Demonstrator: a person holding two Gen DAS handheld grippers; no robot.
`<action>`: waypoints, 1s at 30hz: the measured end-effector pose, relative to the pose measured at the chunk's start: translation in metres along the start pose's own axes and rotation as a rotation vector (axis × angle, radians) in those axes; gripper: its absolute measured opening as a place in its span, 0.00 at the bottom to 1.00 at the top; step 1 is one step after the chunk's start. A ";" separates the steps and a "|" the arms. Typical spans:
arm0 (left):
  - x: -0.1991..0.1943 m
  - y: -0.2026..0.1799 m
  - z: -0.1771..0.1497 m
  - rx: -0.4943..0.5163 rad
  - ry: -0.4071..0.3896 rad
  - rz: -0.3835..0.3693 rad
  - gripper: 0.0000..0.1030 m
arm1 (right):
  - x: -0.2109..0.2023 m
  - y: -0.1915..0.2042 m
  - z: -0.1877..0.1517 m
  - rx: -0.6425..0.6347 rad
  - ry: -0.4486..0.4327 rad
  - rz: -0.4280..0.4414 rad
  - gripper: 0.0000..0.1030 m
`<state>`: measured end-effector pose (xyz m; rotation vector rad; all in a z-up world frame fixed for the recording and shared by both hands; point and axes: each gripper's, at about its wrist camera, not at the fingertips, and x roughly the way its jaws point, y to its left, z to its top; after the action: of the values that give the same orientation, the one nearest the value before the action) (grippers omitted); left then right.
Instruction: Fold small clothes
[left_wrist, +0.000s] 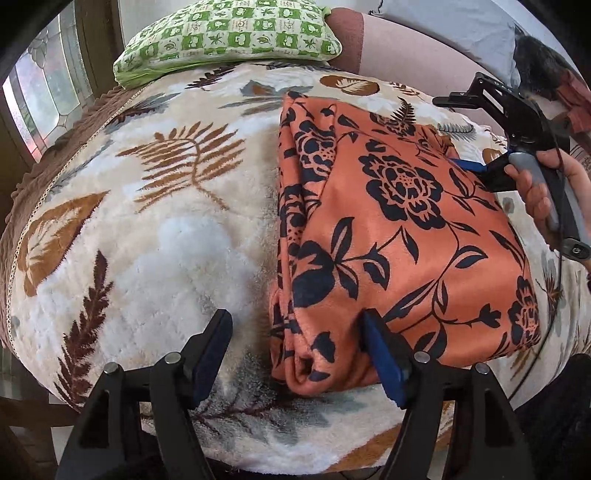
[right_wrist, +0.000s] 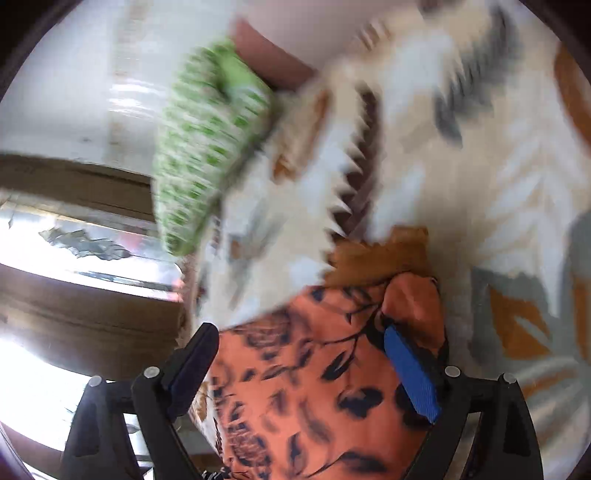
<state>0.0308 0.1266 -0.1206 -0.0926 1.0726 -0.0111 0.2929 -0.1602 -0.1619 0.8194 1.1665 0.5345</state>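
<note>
An orange garment with dark blue flowers lies folded on the plush leaf-print blanket. My left gripper is open at the garment's near left corner. Its blue pad lies against the cloth and its other finger stands over bare blanket. My right gripper, held by a hand, is open over the garment's far right edge. In the blurred right wrist view the right gripper is open with the garment spread beneath its fingers, and its blue pad sits by a raised fold.
A green-and-white patterned pillow rests at the far edge of the blanket. A window is at the left, beyond the brown trim of the bed. Bare blanket spreads to the left of the garment.
</note>
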 end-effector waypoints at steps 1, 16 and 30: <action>-0.004 0.002 0.001 -0.006 -0.012 -0.009 0.71 | -0.007 0.004 -0.001 -0.008 -0.019 0.013 0.90; 0.005 0.033 0.067 -0.182 -0.046 -0.281 0.71 | -0.079 -0.024 -0.140 -0.082 0.027 0.022 0.90; 0.057 0.021 0.097 -0.176 0.093 -0.335 0.71 | -0.069 -0.036 -0.127 -0.001 -0.018 0.078 0.90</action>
<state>0.1422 0.1513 -0.1262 -0.4330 1.1396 -0.2252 0.1494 -0.1978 -0.1709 0.8700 1.1210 0.5906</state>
